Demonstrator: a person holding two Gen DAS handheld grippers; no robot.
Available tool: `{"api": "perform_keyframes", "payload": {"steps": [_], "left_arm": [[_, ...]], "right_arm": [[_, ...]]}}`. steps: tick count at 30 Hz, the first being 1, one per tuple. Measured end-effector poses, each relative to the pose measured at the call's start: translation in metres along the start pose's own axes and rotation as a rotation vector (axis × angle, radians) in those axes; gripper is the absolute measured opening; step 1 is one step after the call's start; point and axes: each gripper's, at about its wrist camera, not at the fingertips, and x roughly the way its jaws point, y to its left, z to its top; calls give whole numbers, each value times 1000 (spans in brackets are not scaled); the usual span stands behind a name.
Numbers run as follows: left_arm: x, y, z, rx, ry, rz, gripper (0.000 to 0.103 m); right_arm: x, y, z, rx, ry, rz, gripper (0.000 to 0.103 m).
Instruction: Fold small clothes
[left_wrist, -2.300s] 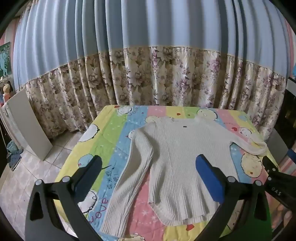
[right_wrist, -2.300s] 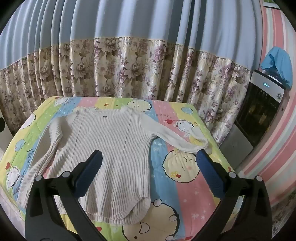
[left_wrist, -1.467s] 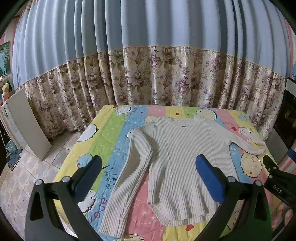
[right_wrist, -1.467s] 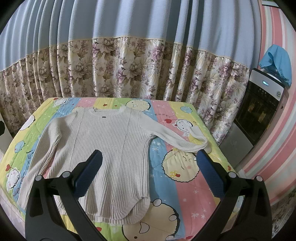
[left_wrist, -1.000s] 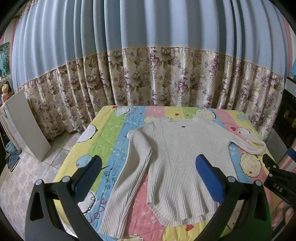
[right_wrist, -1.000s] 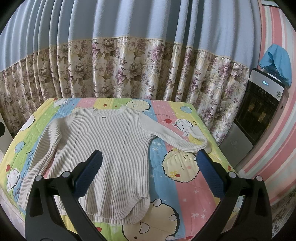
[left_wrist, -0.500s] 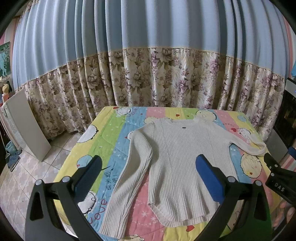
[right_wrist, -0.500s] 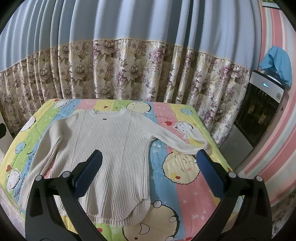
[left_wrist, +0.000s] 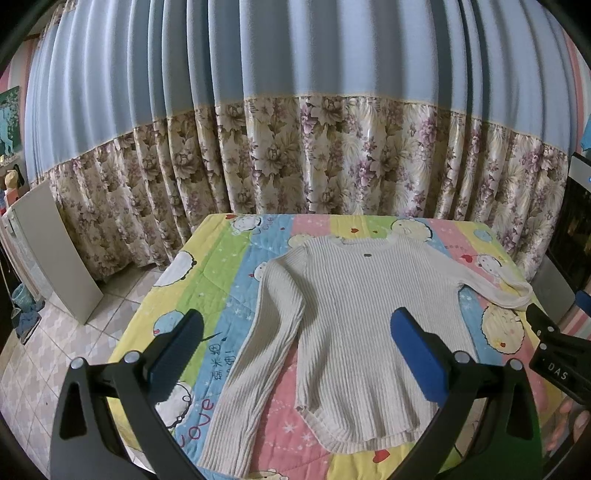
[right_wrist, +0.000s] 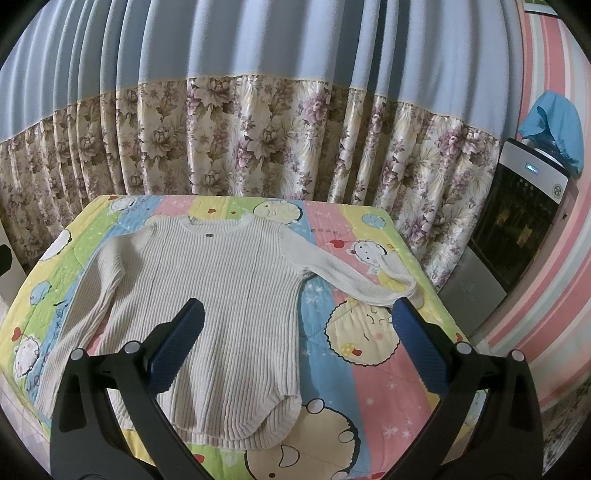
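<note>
A cream ribbed sweater (left_wrist: 365, 314) (right_wrist: 221, 295) lies flat and face up on a table covered by a colourful cartoon quilt (left_wrist: 229, 266) (right_wrist: 369, 354). Its collar points toward the curtain. One sleeve runs down along the left side (left_wrist: 255, 376); the other stretches out to the right edge (right_wrist: 354, 277). My left gripper (left_wrist: 295, 354) hovers open above the near left part of the sweater, holding nothing. My right gripper (right_wrist: 295, 350) hovers open above the hem and right side, also holding nothing. Part of the right gripper's body (left_wrist: 554, 354) shows in the left wrist view.
A blue and floral curtain (left_wrist: 295, 166) hangs close behind the table. A white board (left_wrist: 55, 251) leans at the left on a tiled floor (left_wrist: 48, 354). A water dispenser with a blue cloth on top (right_wrist: 528, 206) stands at the right beside a pink striped wall.
Both grippers have stayed open and drifted only slightly; the sweater sits a touch lower in both views. The sweater has not moved on the quilt.
</note>
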Motion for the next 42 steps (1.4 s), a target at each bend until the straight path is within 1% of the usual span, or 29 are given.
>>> {"api": "perform_keyframes", "payload": {"steps": [6,7,11,17,21,23,28,31,33,36,39,40,42], "left_arm": [[1,4,-2,-3,-1,-3,101],[1,4,-3,-3,0,-3,101],[10,6,-8,-5,9,-4,101],[32,3,-11,8,48,-14,101],[46,-2,-8,19,57,-13,101],[50,-3,-7,23,54,-12,101],[68,-11,1,50,44,-22,101],[81,-15,6,48,29,-27,101],[89,-18,10,50,21,-30,101],[103,-26,16,60,10,-59,101],[118,-33,20,36,-44,-67,101],[123,-36,20,29,-51,-71,101],[139,-43,24,30,-28,-81,101]], "right_arm": [[-2,2,0,4,3,6,100],[5,6,-8,3,2,8,100],[12,6,-12,4,6,12,100],[38,4,-14,-6,45,16,100],[52,2,-11,-9,57,25,100],[54,2,-10,-8,52,32,100],[63,-1,-2,-20,-15,56,100],[72,-3,4,-34,-31,76,100],[82,-5,7,-43,-18,95,100],[94,-9,10,-65,-16,108,100],[115,-17,10,-75,5,94,100],[124,-23,11,-67,14,88,100],[141,-33,13,-60,36,70,100]]}}
